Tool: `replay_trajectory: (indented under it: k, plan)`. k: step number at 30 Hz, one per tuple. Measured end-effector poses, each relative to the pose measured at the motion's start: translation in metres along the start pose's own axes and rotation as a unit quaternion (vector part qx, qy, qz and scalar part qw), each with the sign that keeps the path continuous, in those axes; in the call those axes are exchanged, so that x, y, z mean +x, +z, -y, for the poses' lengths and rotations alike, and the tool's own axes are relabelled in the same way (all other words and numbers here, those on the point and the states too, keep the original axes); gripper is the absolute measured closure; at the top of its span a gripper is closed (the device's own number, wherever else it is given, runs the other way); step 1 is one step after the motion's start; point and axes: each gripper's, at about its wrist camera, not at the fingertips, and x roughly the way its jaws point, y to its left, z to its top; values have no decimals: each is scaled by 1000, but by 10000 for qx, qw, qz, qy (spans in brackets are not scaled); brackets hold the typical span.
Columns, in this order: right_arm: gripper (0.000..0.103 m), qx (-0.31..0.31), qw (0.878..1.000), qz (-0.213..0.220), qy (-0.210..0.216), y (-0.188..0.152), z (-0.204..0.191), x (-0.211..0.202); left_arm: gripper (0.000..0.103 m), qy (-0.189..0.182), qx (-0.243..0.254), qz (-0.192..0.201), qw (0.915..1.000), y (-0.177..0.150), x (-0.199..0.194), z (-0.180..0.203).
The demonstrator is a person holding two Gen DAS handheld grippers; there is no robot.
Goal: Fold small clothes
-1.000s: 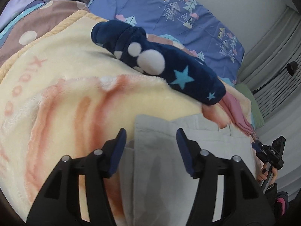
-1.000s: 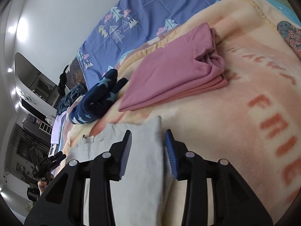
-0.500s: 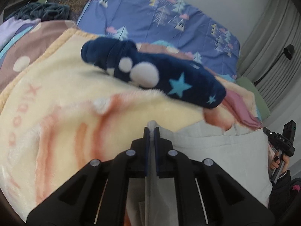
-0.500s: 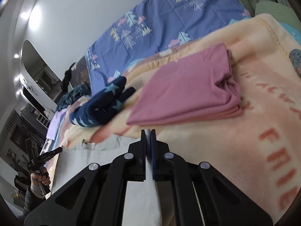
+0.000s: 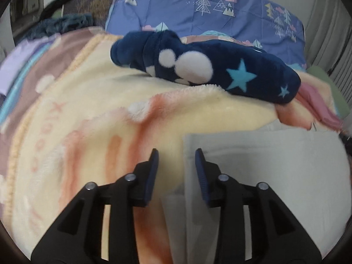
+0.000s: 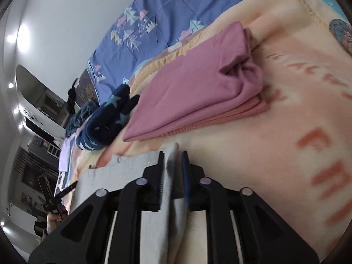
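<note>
The grey garment (image 5: 264,176) is lying flat on the peach blanket (image 5: 88,110), just in front of the navy star fleece (image 5: 220,70). The left gripper (image 5: 177,154) is sitting with its fingers spread, straddling the garment's left edge without squeezing it. The right gripper (image 6: 173,156) is only slightly parted, with a fold of the grey cloth standing between its fingers, and the folded pink clothes (image 6: 193,88) are lying just beyond.

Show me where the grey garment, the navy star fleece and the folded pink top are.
grey garment (image 5: 275,167): left wrist view, flat upper panel.
navy star fleece (image 5: 220,70): left wrist view, middle, beside the white circle.
folded pink top (image 6: 193,94): right wrist view, top face.
</note>
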Motion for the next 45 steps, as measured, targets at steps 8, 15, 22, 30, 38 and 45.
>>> replay_trajectory:
  k: [8,15,22,30,38,45]
  plan:
    - [85,-279,9985,-463,-49,-15,4,-9,33,-1576,1917,245,9684,-60,-100,189]
    - [77,-148,9962,-828,227,-18,12,-18,30,-2334,3600,-13,9033,-158,-124,362]
    - [76,-176,9938,-1047,337,-20,15,-18,30,-1568,4304,20,8889,-198,-109,416]
    - [74,-285,9909,-1303,190,-20,14,-20,67,-703,4695,453,8790,-218,-120,424]
    - [73,-244,9899,-1380,203,-19,12,-21,72,-536,3986,662,9132,-191,-132,410]
    - [55,-523,9866,-1526,234,-23,2,-20,57,-891,3464,367,9331,-177,-130,402]
